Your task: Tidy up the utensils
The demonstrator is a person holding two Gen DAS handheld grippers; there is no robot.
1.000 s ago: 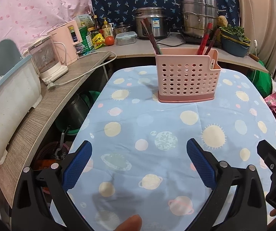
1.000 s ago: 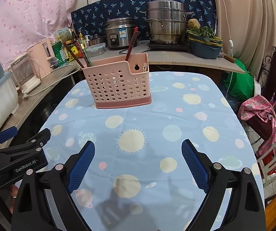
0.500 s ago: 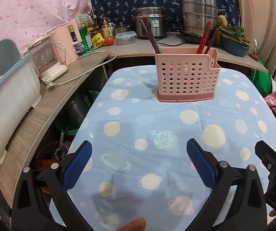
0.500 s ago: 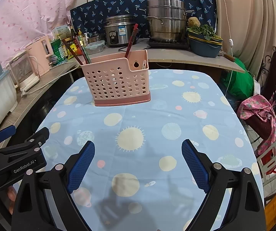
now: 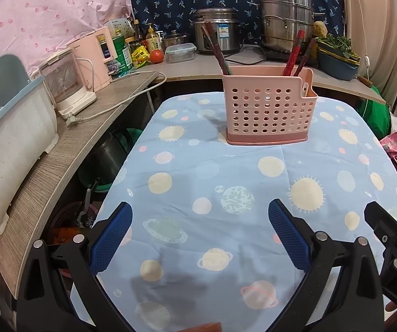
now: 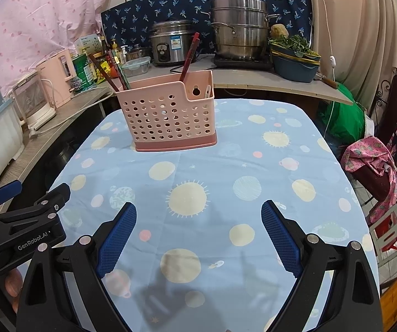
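Observation:
A pink perforated utensil holder [image 5: 269,110] stands upright at the far end of the blue planet-print table [image 5: 226,182]; it also shows in the right wrist view [image 6: 168,116]. Dark red chopsticks [image 5: 218,49] lean in its left part and others [image 5: 295,52] in its right part; a white utensil tip [image 6: 207,91] shows in the low end compartment. My left gripper [image 5: 200,235] is open and empty above the near table. My right gripper [image 6: 198,235] is open and empty, beside the left one [image 6: 18,232].
A counter [image 5: 60,149] runs along the left with a white bin [image 5: 7,149], a kettle [image 5: 65,83] and a loose plug cord [image 5: 110,108]. A rice cooker [image 6: 170,44], steel pots [image 6: 240,27] and a vegetable basin [image 6: 295,58] stand behind. Bags and a chair [image 6: 373,166] stand right.
Both grippers have shifted slightly, so the holder sits a little lower and nearer in the views. The jaws stay open and nothing on the table has moved.

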